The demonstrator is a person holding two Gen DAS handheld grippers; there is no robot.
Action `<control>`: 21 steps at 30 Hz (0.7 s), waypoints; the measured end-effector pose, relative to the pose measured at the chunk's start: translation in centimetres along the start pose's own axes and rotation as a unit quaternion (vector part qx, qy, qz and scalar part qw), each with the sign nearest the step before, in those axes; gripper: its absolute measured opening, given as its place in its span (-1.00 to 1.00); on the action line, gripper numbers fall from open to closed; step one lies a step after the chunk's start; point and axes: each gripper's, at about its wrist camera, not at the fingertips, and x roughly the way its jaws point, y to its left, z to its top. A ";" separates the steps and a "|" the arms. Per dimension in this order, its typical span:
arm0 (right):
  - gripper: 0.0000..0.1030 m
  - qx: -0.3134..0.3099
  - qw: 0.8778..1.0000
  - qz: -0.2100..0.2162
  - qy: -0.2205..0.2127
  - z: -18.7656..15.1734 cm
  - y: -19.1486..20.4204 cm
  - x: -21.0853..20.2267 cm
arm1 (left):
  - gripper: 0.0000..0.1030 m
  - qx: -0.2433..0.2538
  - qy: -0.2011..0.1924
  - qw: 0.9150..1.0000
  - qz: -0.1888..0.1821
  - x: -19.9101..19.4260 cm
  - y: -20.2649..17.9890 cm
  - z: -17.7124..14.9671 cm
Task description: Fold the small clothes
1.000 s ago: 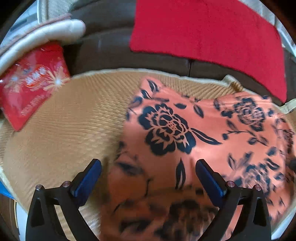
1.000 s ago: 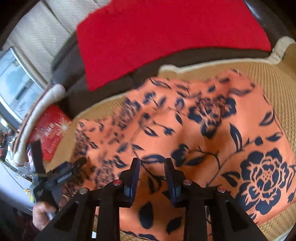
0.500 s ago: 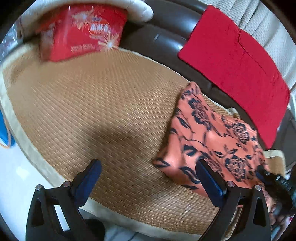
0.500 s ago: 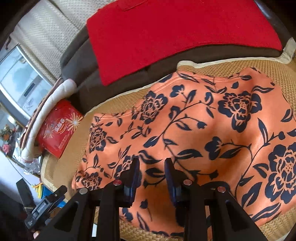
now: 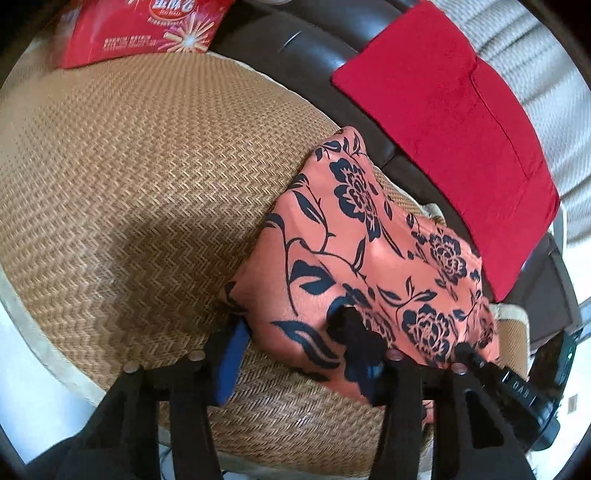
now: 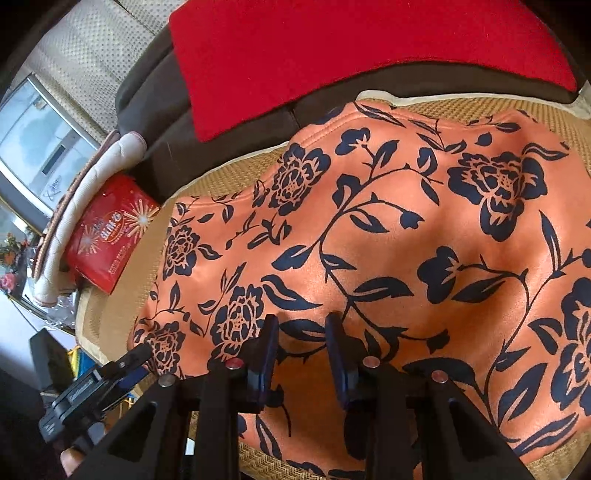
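Note:
An orange garment with dark blue flowers [image 5: 354, 266] lies on a woven straw mat [image 5: 129, 166]; it fills most of the right wrist view [image 6: 388, 240]. My left gripper [image 5: 299, 354] is at the garment's near left corner, its jaws part closed around the fabric edge, with cloth lying between the fingers. My right gripper [image 6: 301, 347] sits on the garment's near edge, jaws a narrow gap apart with fabric between the pads. The left gripper also shows in the right wrist view [image 6: 110, 373] at the garment's left corner.
A red cloth [image 5: 461, 110] hangs over the dark sofa back [image 5: 306, 40]. A red packet [image 5: 147, 26] lies at the mat's far left, also seen in the right wrist view [image 6: 110, 232], beside a pale cushion [image 6: 88, 195].
My left gripper has swung away over the mat and come back down to the garment's left corner, its jaws narrowing. My right gripper has stayed on the near edge.

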 end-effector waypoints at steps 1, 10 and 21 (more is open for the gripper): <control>-0.41 0.000 1.000 0.003 0.002 0.0 -0.1 -0.2 | 0.00 0.000 -0.002 1.000 -0.001 0.1 -0.1 0.0; -0.40 0.008 0.999 0.043 0.015 0.2 -1.4 -0.3 | 0.13 -0.025 -0.015 0.999 -0.024 1.6 -1.0 0.5; -0.41 0.052 0.992 0.106 0.049 0.6 -3.8 -1.3 | -0.64 0.131 -0.093 0.987 -0.026 0.2 -7.9 0.5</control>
